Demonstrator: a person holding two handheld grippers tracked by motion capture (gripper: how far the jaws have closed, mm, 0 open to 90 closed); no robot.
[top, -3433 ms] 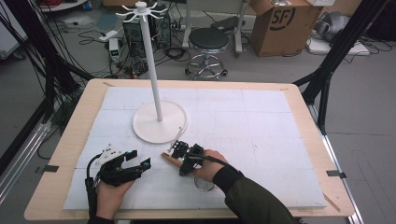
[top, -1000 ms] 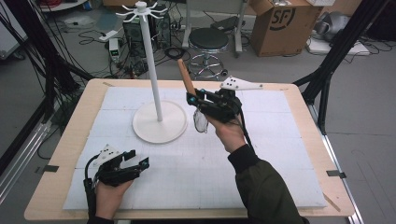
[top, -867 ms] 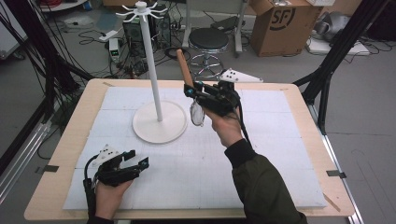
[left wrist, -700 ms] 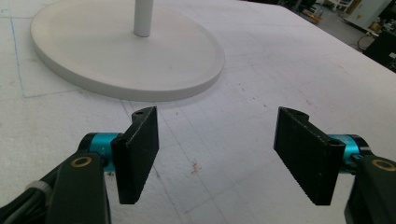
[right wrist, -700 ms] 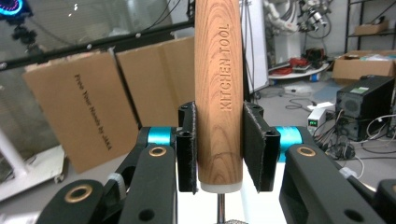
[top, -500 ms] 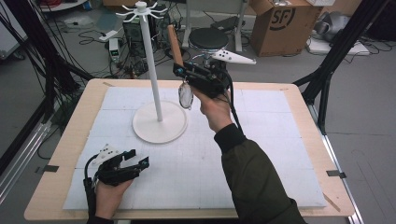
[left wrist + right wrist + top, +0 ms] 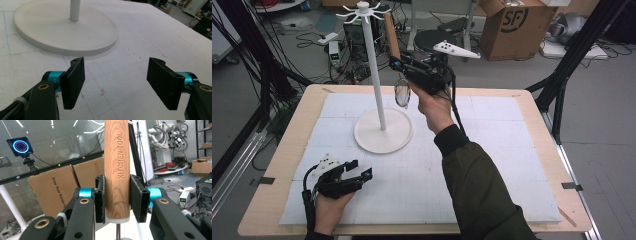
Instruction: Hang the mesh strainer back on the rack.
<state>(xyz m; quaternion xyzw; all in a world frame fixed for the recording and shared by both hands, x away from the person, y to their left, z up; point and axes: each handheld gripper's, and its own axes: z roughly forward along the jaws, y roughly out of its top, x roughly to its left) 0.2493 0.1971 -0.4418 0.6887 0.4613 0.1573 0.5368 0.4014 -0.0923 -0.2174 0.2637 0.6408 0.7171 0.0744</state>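
My right gripper [image 7: 400, 63] is raised high beside the white stand's pole [image 7: 374, 75], shut on a kitchen tool. The tool's wooden handle [image 7: 391, 29] points up, close to the hooks [image 7: 362, 9] at the stand's top, and its round mesh head [image 7: 402, 94] hangs below the jaws. In the right gripper view both pads [image 7: 100, 200] press the handle [image 7: 117, 157], marked "KITCHEN TOOL". My left gripper [image 7: 361, 175] rests open on the mat at the front left, nothing between its jaws. In the left gripper view it [image 7: 115, 82] faces the stand's round base [image 7: 65, 30].
A white foam mat [image 7: 492, 165] covers the wooden table [image 7: 277, 150]. The stand's base [image 7: 383, 131] sits left of centre. Beyond the far edge are a cardboard box [image 7: 512, 25], a stool [image 7: 432, 40], cables and black frame legs [image 7: 562, 75].
The right hand has lifted the tool from the mat near the base, carried it up and leftward toward the stand's top. The left gripper has stayed put.
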